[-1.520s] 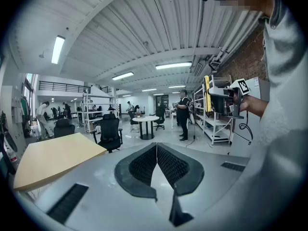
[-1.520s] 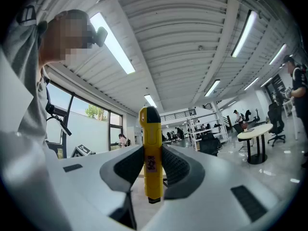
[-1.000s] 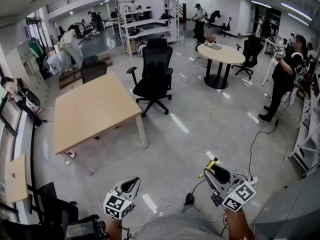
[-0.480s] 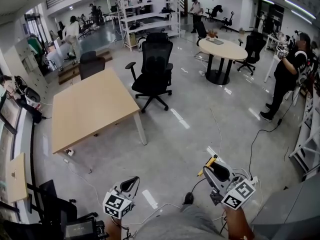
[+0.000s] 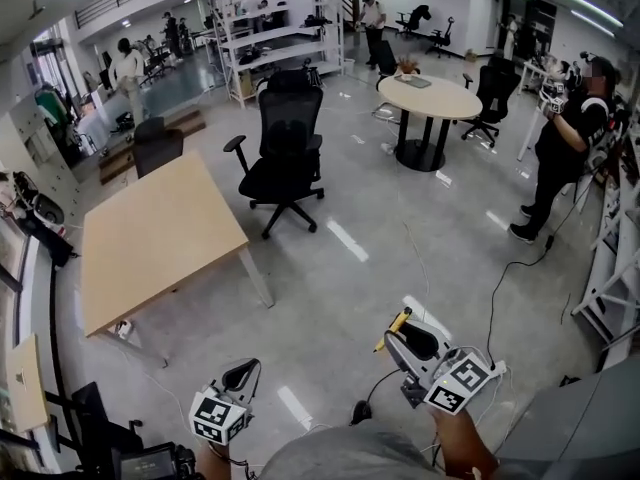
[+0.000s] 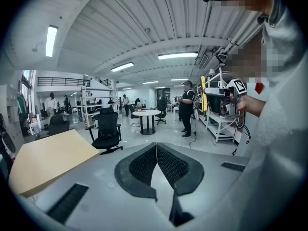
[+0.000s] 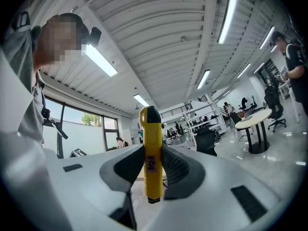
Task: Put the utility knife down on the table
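Head view: your right gripper (image 5: 410,340) hangs low in front of you over the bare floor, with the yellow utility knife (image 5: 397,322) poking out ahead of its fingers. The wooden desk (image 5: 150,238) stands well apart from it, up and to your left. Your left gripper (image 5: 242,377) hovers close to your body, on the side nearer the desk.

Left gripper view: its fingers (image 6: 144,163) are pressed together with nothing between them. The desk shows at the left edge.

Right gripper view: the fingers (image 7: 179,167) clamp the knife about its middle, with its black-capped end upward in this view.

As I read it, none of the task is done yet, since the knife sits in your grip away from the desk. You have to carry it over, lower it onto the top and let go.
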### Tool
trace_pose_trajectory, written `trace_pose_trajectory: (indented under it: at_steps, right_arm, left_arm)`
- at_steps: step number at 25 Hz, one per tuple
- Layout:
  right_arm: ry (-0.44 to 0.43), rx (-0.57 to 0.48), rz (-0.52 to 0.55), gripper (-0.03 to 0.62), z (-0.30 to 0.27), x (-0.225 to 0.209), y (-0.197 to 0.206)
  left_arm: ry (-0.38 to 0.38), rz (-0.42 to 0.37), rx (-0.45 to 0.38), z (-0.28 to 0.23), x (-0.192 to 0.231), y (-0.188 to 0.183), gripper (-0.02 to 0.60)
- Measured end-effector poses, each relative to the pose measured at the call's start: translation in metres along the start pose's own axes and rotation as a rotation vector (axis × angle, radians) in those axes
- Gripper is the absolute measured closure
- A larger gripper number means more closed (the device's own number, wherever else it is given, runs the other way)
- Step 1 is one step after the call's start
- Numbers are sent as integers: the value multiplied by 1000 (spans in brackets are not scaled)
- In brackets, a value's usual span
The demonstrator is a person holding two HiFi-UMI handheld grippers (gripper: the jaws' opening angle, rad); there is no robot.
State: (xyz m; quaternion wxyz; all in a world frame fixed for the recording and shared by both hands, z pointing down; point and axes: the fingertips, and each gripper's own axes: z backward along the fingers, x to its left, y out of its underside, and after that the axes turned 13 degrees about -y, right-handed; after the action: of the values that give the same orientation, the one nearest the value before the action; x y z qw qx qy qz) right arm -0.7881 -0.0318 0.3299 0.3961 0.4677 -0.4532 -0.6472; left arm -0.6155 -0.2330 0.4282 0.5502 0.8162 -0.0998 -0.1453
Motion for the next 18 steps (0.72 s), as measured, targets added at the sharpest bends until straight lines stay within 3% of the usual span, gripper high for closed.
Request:
trace_pose_trajectory:
  at_steps: [4,12,18]
  right_arm:
    - [-28,3,-3,476,-10,-46,-17]
    - [5,11,2,476,20,-130,-41]
    - [45,17,-30,476,26,-172,-33]
  left_arm:
    - [-30,9,11,-42,2,-22,576]
    - [10,-13,3,-125,-34,-63,577]
    - [56,-24,14,-177,-41,-70,577]
